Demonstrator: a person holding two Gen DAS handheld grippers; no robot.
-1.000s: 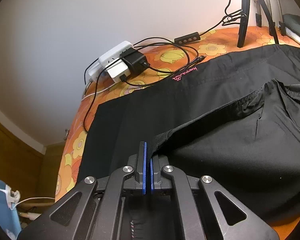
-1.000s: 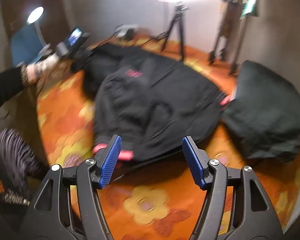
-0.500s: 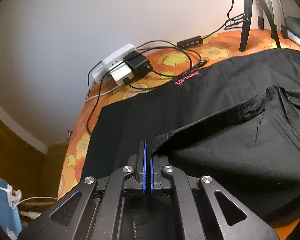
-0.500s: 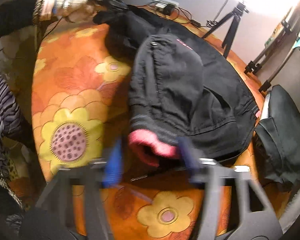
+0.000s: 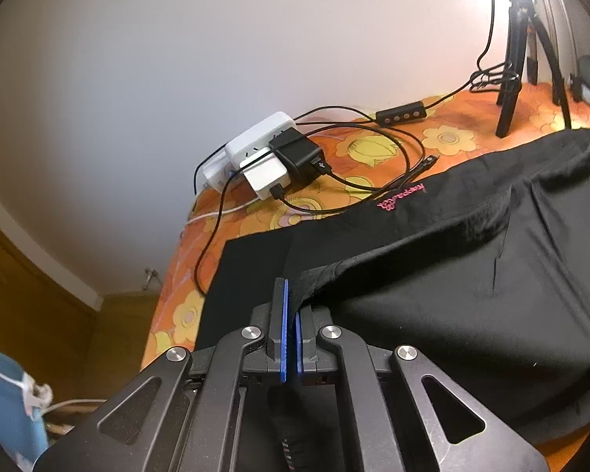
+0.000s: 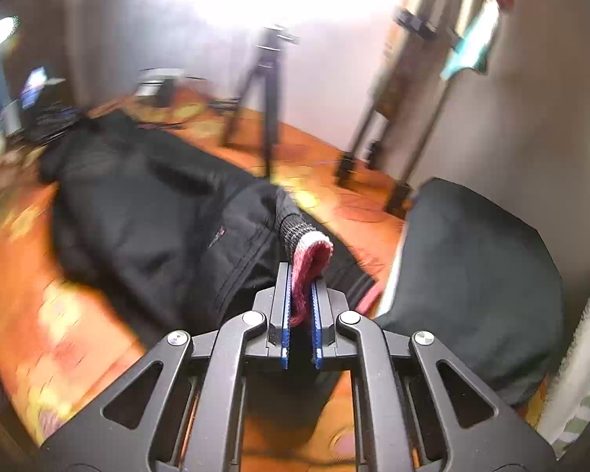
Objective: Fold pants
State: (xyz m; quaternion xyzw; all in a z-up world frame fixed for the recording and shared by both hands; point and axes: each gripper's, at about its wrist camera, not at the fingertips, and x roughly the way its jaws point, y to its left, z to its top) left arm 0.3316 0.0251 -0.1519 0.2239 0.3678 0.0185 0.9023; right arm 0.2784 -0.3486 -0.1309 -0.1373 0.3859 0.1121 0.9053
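Floral orange cloth [image 5: 444,137]; left tongs [image 5: 291,326] pinch black pants [image 5: 452,275], right tongs [image 6: 299,314] closing on ribbed pink cuff [image 6: 314,255].

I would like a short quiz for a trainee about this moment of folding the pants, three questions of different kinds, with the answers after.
1. True or false: the left gripper is shut on the black fabric of the pants.
2. Multiple choice: what sits between the pads of the right gripper? A) a black cable B) the pink cuff of a pant leg C) nothing
3. Fill in: the white power strip lies on the orange ______ cover.

Key:
1. True. The fabric edge runs between its closed pads.
2. B. The jaws are closing on the cuff, which already fills the gap.
3. Flowered (floral).
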